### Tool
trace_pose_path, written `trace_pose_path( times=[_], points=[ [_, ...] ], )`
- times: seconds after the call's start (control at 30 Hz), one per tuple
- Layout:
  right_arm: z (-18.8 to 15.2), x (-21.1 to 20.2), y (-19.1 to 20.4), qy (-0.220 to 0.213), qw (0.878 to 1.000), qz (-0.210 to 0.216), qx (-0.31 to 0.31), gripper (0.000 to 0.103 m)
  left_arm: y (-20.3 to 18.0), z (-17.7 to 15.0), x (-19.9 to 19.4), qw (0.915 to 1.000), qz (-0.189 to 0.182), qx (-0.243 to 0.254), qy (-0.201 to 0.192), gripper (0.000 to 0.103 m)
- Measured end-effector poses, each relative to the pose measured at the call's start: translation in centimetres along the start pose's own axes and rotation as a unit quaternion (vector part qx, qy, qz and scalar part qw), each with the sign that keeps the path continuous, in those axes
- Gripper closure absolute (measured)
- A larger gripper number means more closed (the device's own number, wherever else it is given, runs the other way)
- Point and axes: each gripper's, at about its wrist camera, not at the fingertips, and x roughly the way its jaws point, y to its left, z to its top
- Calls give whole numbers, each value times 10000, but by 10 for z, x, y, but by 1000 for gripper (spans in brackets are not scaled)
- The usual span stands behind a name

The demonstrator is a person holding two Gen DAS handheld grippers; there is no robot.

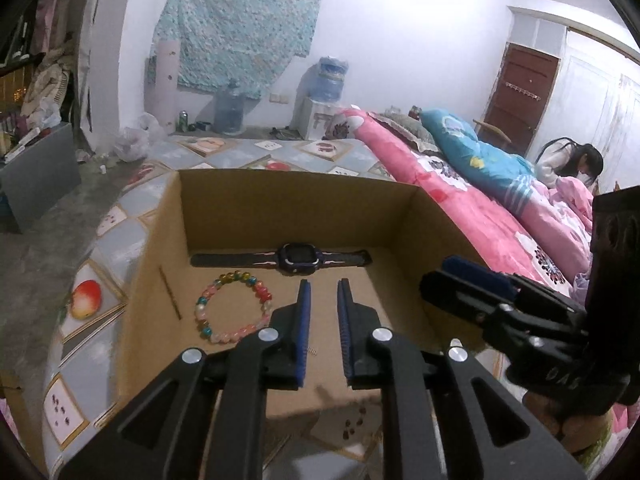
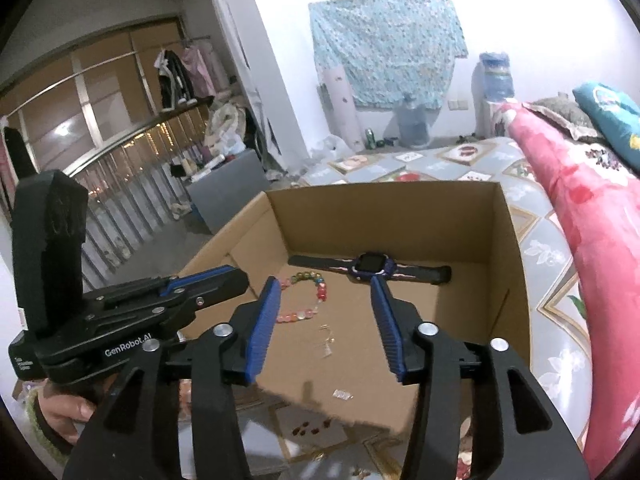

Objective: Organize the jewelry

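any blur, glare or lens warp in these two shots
Left wrist view: strong fisheye bending, dark corners; cardboard box, watch and bead bracelet sharp. Right wrist view: same warp, bright wall glare on the right, slight softness on the box's near edge.

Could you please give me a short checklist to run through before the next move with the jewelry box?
1. Left tongs empty: ok, the pads stand slightly apart with nothing between them.
2. Right tongs empty: ok, the pads stand wide apart, nothing pressed.
3. Watch in the cardboard box: ok, it lies flat along the back wall.
4. Bead bracelet in the box: ok, in front of the watch, apart from it.
5. Small pale pieces on the box floor identified: cannot tell, too small.
6. Further jewelry left outside the box: cannot tell.
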Motion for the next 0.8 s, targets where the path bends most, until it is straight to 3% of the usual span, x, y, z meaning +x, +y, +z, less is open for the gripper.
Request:
trace_pose_path(
  times=[0.4,0.57,0.8],
  points=[
    [-28,-39,12,-255,9973,689,-79,51,6,-41,-57,9991,-103,-67,-413,85],
    [-45,-48,15,-179,9959,881,-93,51,7,-61,-60,9995,-110,-52,-278,84],
    [-67,-55,16,109,9966,798,-170,51,1,-82,-56,9999,-96,49,13,80]
  ],
)
